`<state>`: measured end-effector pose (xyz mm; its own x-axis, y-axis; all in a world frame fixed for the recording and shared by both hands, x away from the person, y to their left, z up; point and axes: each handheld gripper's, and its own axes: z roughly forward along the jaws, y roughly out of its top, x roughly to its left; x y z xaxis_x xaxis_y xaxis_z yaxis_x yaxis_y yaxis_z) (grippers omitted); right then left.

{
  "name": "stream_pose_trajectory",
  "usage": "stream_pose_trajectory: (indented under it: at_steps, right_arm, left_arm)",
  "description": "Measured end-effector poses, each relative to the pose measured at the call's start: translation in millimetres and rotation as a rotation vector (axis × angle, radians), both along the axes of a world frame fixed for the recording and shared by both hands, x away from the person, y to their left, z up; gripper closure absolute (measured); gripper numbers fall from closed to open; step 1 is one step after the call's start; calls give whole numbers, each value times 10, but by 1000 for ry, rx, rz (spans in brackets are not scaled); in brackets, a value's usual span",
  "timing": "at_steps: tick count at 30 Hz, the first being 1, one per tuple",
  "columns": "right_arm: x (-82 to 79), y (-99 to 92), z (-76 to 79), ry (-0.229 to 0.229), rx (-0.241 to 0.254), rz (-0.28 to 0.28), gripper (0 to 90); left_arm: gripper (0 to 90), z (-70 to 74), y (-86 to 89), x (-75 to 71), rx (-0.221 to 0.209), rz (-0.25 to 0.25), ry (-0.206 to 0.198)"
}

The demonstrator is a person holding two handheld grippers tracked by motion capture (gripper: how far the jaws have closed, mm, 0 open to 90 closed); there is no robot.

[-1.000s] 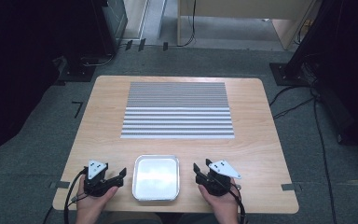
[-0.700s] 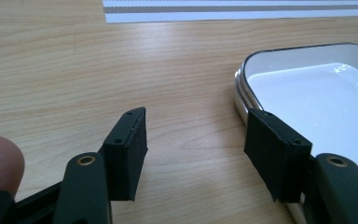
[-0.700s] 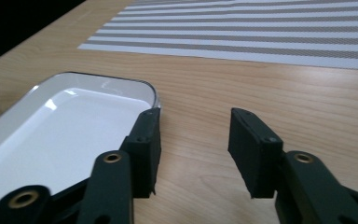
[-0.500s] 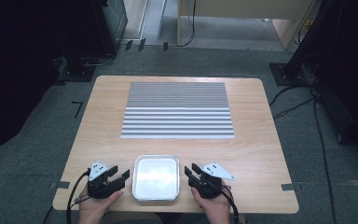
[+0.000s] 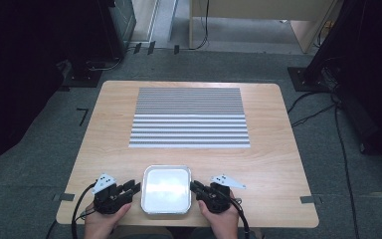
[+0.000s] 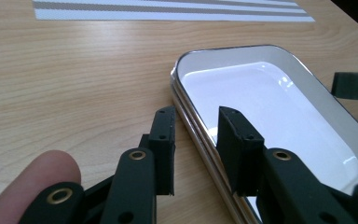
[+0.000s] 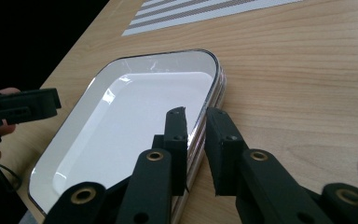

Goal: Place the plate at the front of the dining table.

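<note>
A pale wooden desk [image 5: 278,164] stands on grey carpet with dark equipment and cables around it, and near its front edge the work in hand is a two-sided grasp of a shallow white tray [image 5: 166,189]. The left gripper [image 6: 196,140] has its jaws partly open and straddling the tray's left rim: in the left gripper view one jaw stands outside the wall over bare wood and the other inside over the white floor, with a gap on each side of the rim, so nothing is clamped yet. The right gripper [image 7: 196,140] does the same on the opposite rim, its jaws closer together, one inside and one outside the wall, seemingly just short of pinching it. In the high view the left gripper [image 5: 113,194] and right gripper [image 5: 210,194] sit level with each other on either side of the tray, each held by a hand at the desk's front edge. The tray is empty, lies flat, and sits well clear of the striped mat [image 5: 189,117] farther back in the middle of the desk. I judge the step to be the final lining-up before the grip. The next move calls for both grippers to close firmly on the thin rim at once, then lift evenly so the tray stays level and does not slip or twist out of either pinch.
</note>
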<state>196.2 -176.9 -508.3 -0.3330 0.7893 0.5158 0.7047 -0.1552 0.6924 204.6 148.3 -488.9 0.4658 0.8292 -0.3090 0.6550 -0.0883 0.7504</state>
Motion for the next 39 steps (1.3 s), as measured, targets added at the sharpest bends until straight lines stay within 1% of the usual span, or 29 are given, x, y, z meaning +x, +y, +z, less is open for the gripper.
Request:
stream_pose_trajectory:
  at_steps: [1, 2, 3, 7, 10, 14, 15, 17, 20, 25, 33, 36, 39]
  right_arm:
    - [2, 2, -1, 3, 5, -2, 812]
    - [4, 4, -2, 7, 6, -5, 823]
    - [5, 5, -4, 16, 7, -6, 831]
    - [10, 7, -10, 29, 28, -10, 859]
    - [14, 20, -16, 41, 33, -9, 872]
    - [13, 33, -28, 51, 42, -22, 867]
    - [10, 33, -30, 54, 46, -25, 869]
    - [0, 38, -35, 52, 50, -34, 872]
    - [-12, 47, -38, 53, 53, -51, 878]
    - [-22, 36, -52, 66, 89, -74, 888]
    - [-23, 23, -55, 68, 108, -77, 892]
    - [-25, 17, -48, 68, 115, -76, 892]
    - [-31, 8, -25, 51, 120, -74, 891]
  left_arm:
    - [694, 1, -6, 0, -7, -3, 13]
    - [698, 1, -6, 0, -7, -3, 13]
    - [706, -4, -14, 3, -14, -17, 28]
    - [735, -8, -44, -2, -9, -35, 35]
    - [755, -18, -68, -5, 6, -49, 33]
    - [828, -31, -126, -23, 51, -68, 18]
    - [840, -34, -145, -31, 66, -68, 8]
    - [840, -33, -165, -41, 88, -67, -4]
    - [843, -37, -163, -42, 86, -66, -7]
    - [846, -37, -172, -49, 96, -66, -14]
    - [847, -43, -170, -45, 93, -68, -14]
    - [848, -45, -178, -46, 99, -67, -18]
    - [847, -54, -189, -45, 107, -69, -21]
